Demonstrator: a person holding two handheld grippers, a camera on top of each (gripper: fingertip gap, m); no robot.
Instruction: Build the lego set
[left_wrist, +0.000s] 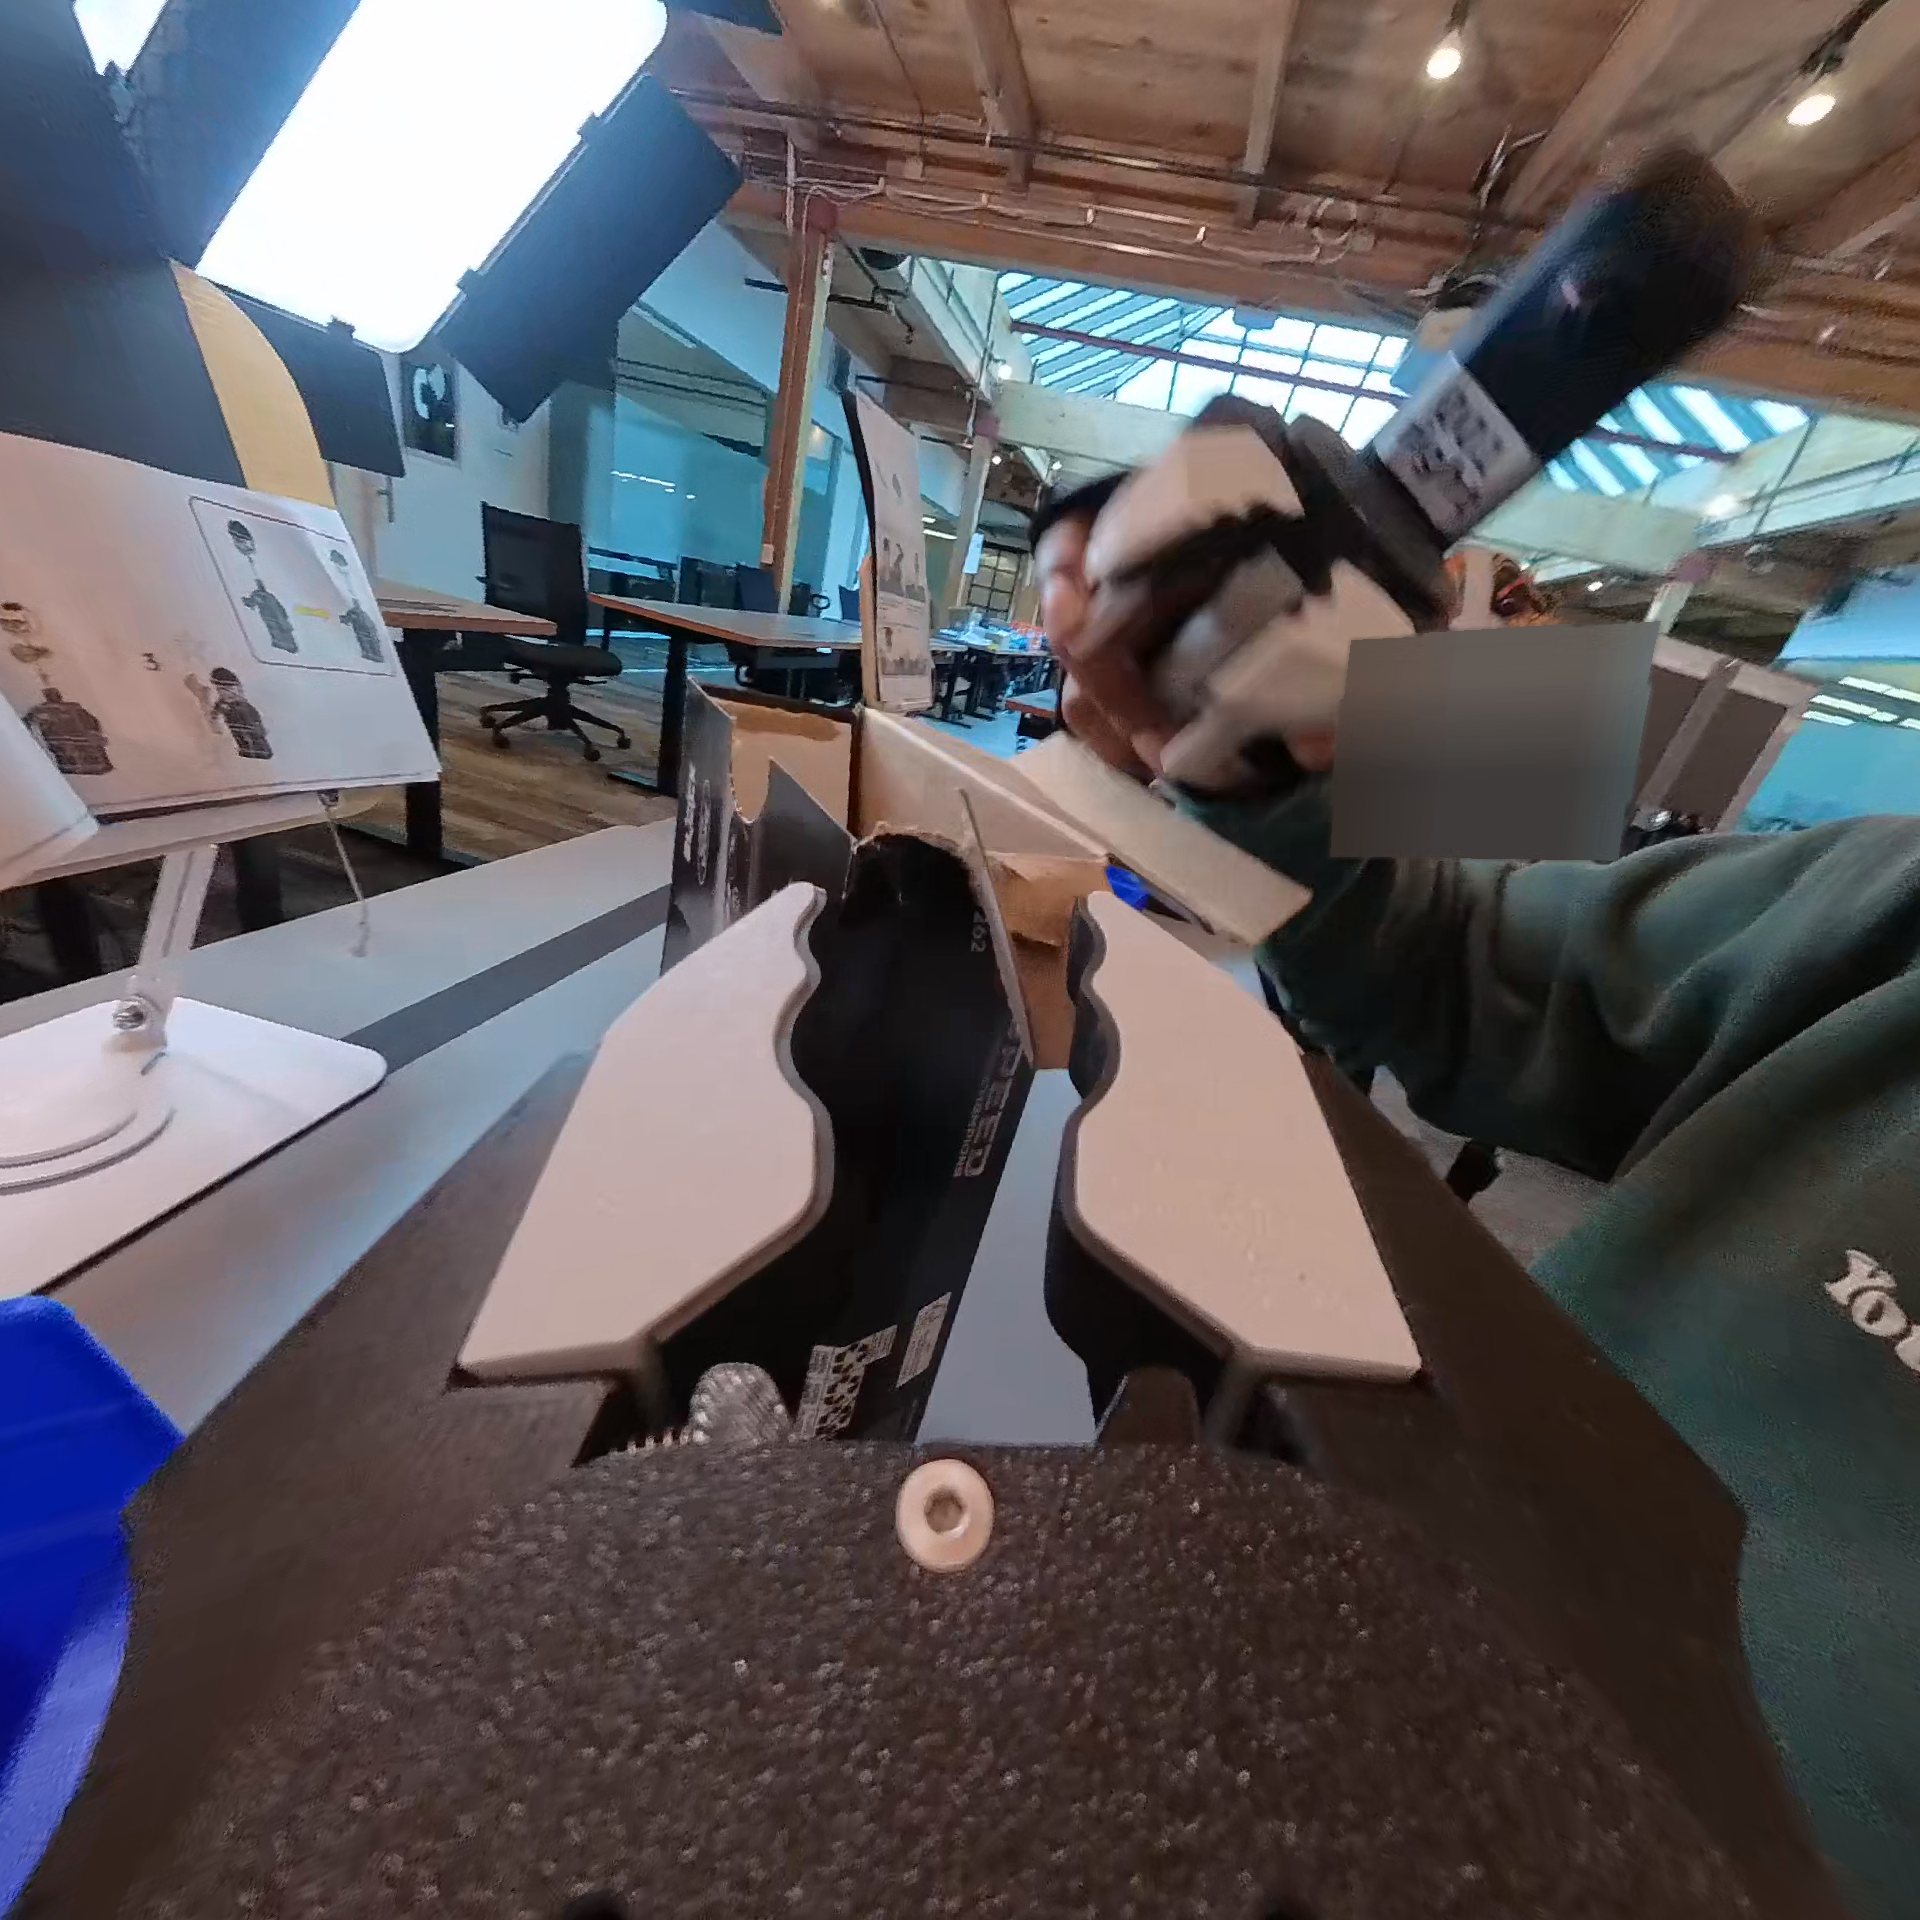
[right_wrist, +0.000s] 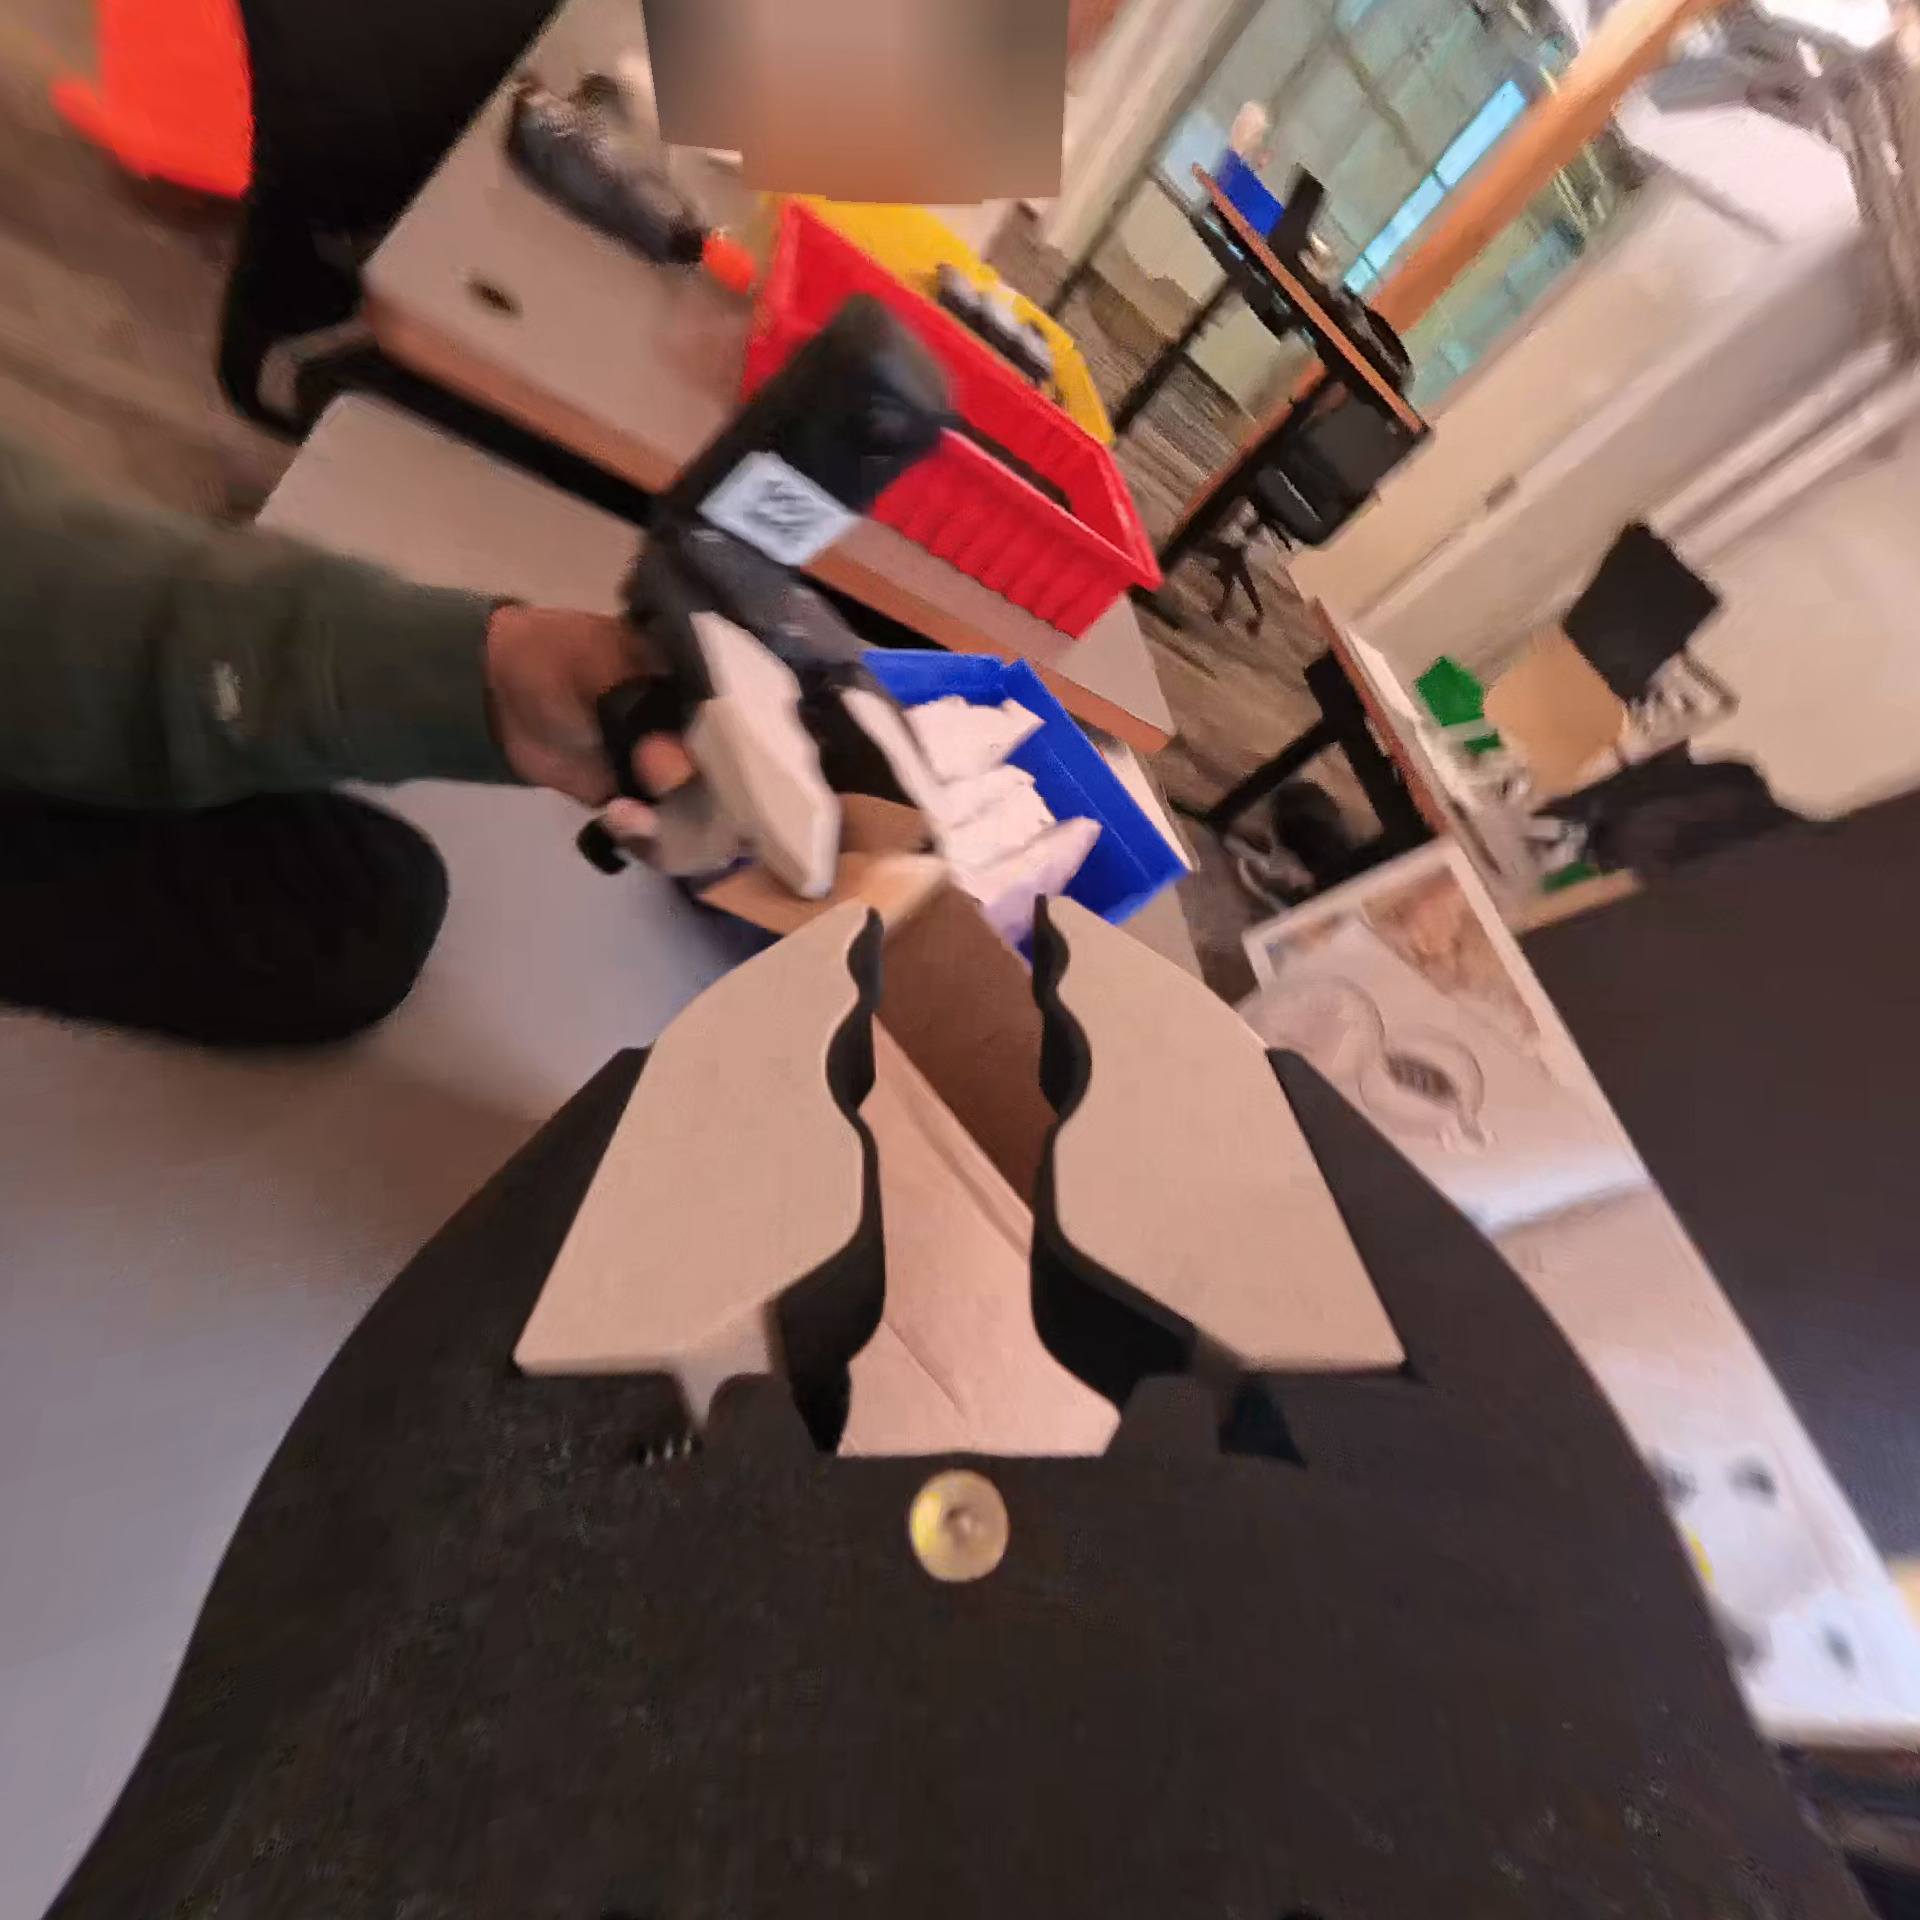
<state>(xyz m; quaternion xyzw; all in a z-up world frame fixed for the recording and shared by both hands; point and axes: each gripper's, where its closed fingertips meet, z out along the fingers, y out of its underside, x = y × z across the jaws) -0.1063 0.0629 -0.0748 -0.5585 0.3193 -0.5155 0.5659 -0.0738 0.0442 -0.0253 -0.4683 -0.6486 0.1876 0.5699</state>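
Note:
A black lego box (left_wrist: 894, 1143) with a brown cardboard inside is torn open at its far end. My left gripper (left_wrist: 945, 904) is closed around the box end, with the black wall between its fingers. My right gripper (right_wrist: 954, 914) is shut on a brown cardboard flap (right_wrist: 956, 1039) of the same box. In the left wrist view the right gripper (left_wrist: 1226, 665) is up and to the right, holding the flap (left_wrist: 1143, 821) raised. In the right wrist view the left gripper (right_wrist: 831, 790) is farther off on the box, held by a hand in a green sleeve. That view is blurred.
An instruction booklet (left_wrist: 208, 644) stands open on a white stand (left_wrist: 156, 1091) at the left of the grey table. A blue bin (right_wrist: 1081, 790) with white bags (right_wrist: 987, 790) sits just past the box. A red bin (right_wrist: 987, 499) is on a farther table. Printed pages (right_wrist: 1434, 1060) lie at the right. My hands' fingertips stand some 7 cm from each other.

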